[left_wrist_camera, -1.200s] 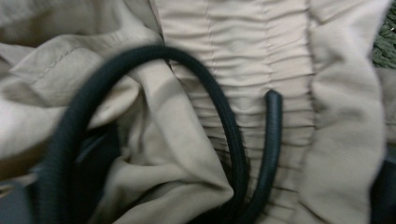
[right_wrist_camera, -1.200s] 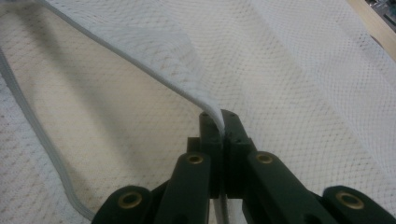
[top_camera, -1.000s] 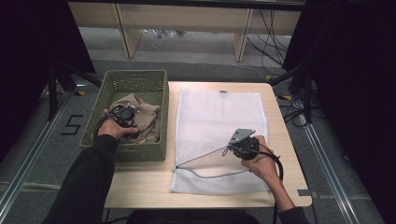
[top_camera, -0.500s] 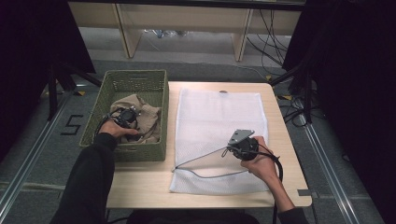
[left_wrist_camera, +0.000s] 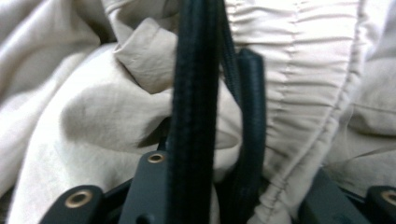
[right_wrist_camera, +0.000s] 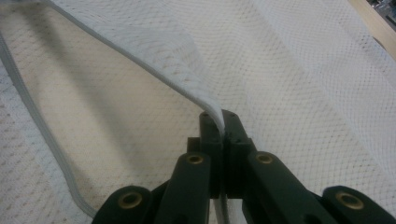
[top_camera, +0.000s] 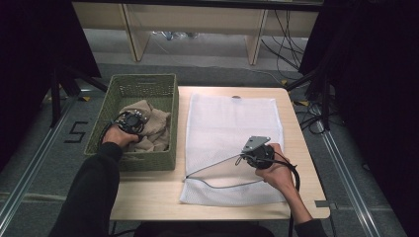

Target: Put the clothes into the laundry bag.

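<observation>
Beige garment point(top_camera: 150, 129) crumpled in green basket point(top_camera: 143, 86); our left claw point(top_camera: 129, 122) just closing, fabric fold pinched between jaws. Right claw point(top_camera: 247, 157) clamped on mesh bag point(top_camera: 232, 123) rim, mouth lifted open on desk point(top_camera: 148, 197). Left: lift, transfer, bagging.

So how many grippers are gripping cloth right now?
2. The left gripper, jaws just closing, pinches the beige garment in the basket; the right gripper clamps the mesh bag edge.
</observation>
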Motion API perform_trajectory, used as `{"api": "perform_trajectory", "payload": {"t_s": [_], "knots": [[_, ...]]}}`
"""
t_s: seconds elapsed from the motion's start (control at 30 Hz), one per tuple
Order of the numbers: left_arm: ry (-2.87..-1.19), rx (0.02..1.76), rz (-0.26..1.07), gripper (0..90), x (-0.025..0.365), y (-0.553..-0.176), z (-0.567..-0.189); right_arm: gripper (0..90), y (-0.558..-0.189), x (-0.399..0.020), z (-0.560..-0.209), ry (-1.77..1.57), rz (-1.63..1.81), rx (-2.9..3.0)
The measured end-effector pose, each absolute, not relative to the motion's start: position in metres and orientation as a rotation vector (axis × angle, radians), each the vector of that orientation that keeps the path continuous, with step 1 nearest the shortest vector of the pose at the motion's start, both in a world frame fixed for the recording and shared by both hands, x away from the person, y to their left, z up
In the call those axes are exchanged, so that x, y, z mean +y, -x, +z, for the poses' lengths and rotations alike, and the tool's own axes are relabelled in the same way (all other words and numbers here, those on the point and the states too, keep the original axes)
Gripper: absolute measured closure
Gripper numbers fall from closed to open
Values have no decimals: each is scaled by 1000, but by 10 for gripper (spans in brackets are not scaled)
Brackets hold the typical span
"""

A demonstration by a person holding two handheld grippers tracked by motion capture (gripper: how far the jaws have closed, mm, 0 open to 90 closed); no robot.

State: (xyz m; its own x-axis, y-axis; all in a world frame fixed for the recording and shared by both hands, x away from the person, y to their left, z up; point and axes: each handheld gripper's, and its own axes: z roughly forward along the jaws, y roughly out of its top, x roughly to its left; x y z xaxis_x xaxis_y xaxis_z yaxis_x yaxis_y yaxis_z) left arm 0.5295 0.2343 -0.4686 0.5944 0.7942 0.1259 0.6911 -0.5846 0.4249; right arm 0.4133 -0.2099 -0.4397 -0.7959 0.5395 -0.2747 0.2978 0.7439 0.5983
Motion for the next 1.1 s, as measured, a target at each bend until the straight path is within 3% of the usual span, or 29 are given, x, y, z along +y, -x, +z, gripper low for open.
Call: {"api": "perform_trajectory", "payload": {"t_s": [0.23,0.6,1.1], "knots": [[-2242,1187,447,707,240,-526,-447,900,-413,-211,-439,-656,758,2523],[-2045,1122,414,709,253,-511,-387,900,-415,-213,-437,-614,762,2524],[-1785,885,283,710,249,-444,-308,900,-415,-214,-434,-650,779,2506]]}}
